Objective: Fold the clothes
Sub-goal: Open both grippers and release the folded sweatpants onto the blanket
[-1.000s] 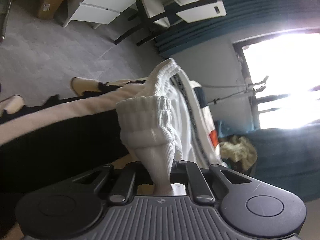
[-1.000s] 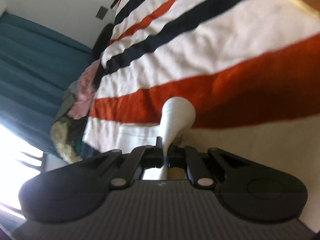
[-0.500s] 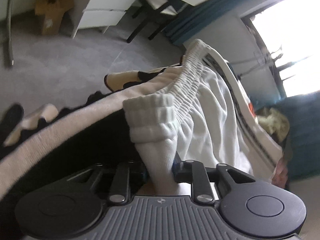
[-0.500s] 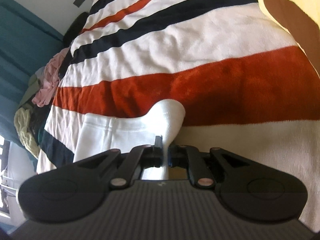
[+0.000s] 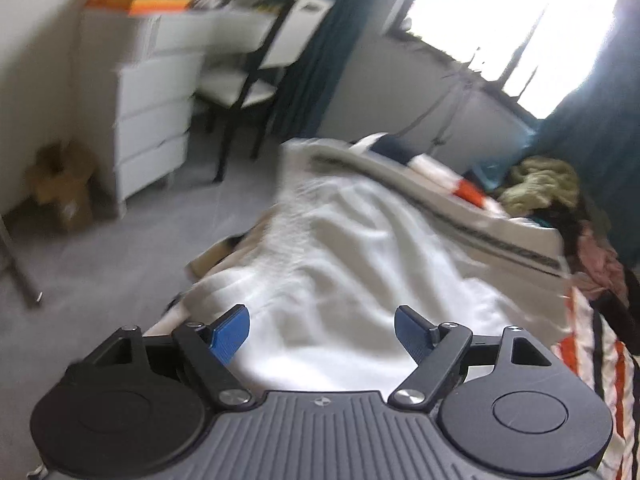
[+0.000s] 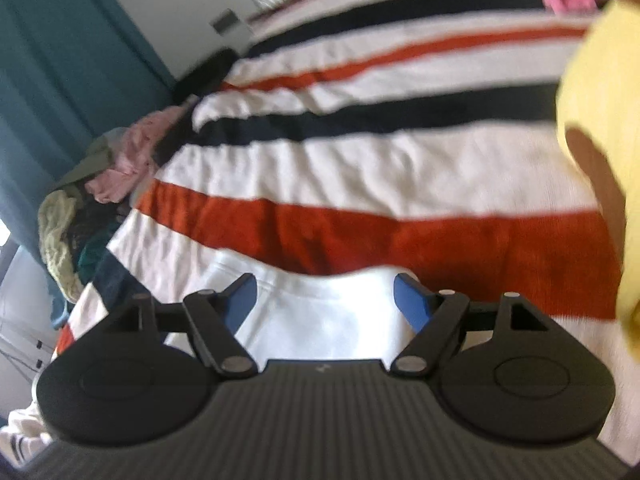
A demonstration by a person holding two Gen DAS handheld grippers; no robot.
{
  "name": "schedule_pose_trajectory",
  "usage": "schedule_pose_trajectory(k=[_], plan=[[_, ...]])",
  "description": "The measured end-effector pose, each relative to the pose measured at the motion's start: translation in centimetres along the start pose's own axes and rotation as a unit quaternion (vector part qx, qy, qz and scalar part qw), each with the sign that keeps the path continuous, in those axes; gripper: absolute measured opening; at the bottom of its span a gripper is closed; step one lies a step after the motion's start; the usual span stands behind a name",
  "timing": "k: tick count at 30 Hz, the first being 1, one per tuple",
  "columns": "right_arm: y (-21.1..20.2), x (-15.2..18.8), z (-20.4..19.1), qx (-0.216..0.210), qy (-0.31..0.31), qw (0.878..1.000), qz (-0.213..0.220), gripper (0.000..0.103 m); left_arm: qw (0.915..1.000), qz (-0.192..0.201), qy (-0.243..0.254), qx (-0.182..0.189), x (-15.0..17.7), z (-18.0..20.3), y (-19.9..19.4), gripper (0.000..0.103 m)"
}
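Note:
A white garment lies spread on the striped bed cover, with a dark-striped band along its far side. My left gripper hovers open just above its near part, blue pads wide apart and holding nothing. In the right wrist view the same white garment lies below my right gripper, which is open too, its blue pads on either side of the cloth edge without gripping it.
The striped red, white and dark bed cover fills the bed. A heap of clothes sits at the far edge by teal curtains. A yellow cloth lies at right. White drawers, a chair and a cardboard box stand on the grey floor.
Both grippers have opened and let go of the white garment, which now lies flat on the bed. The left gripper has swung up to face the window.

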State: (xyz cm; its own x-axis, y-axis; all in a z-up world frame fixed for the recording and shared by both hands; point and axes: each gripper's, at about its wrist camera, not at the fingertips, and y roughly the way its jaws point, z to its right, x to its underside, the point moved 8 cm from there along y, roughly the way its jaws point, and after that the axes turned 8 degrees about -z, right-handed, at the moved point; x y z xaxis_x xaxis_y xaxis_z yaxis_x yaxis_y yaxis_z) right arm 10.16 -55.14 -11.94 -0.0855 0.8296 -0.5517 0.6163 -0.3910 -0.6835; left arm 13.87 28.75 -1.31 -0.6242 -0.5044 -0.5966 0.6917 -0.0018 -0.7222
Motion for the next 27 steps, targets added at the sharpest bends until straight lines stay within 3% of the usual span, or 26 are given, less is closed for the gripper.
schedule_pose_trajectory(k=[7,10,16,20,24,27], plan=[[-4.3,-0.4,-4.6,-0.054,-0.116,0.990,0.065,0.078,0.9926,0.047,0.103,0.044,0.7,11.3,-1.4,0.085],[-6.1,0.4,-7.2,-0.084,-0.175,0.977,0.085,0.078,0.9858,0.061,0.142,0.066,2.0,16.2,-1.5,0.085],[-9.4,4.5,-11.7,-0.162,-0.261,0.948,0.081,0.078,0.9705,0.080,0.209,0.089,6.1,23.6,-0.2,0.086],[-11.4,8.7,-14.1,-0.215,-0.304,0.926,0.063,0.078,0.9647,0.089,0.233,0.086,8.8,25.5,1.3,0.086],[-12.4,12.5,-15.9,-0.250,-0.352,0.901,0.049,0.077,0.9586,0.114,0.253,0.062,10.2,24.8,3.5,0.086],[-12.6,14.8,-16.9,-0.267,-0.377,0.886,0.040,0.077,0.9593,0.113,0.253,0.053,10.7,23.8,4.9,0.086]])
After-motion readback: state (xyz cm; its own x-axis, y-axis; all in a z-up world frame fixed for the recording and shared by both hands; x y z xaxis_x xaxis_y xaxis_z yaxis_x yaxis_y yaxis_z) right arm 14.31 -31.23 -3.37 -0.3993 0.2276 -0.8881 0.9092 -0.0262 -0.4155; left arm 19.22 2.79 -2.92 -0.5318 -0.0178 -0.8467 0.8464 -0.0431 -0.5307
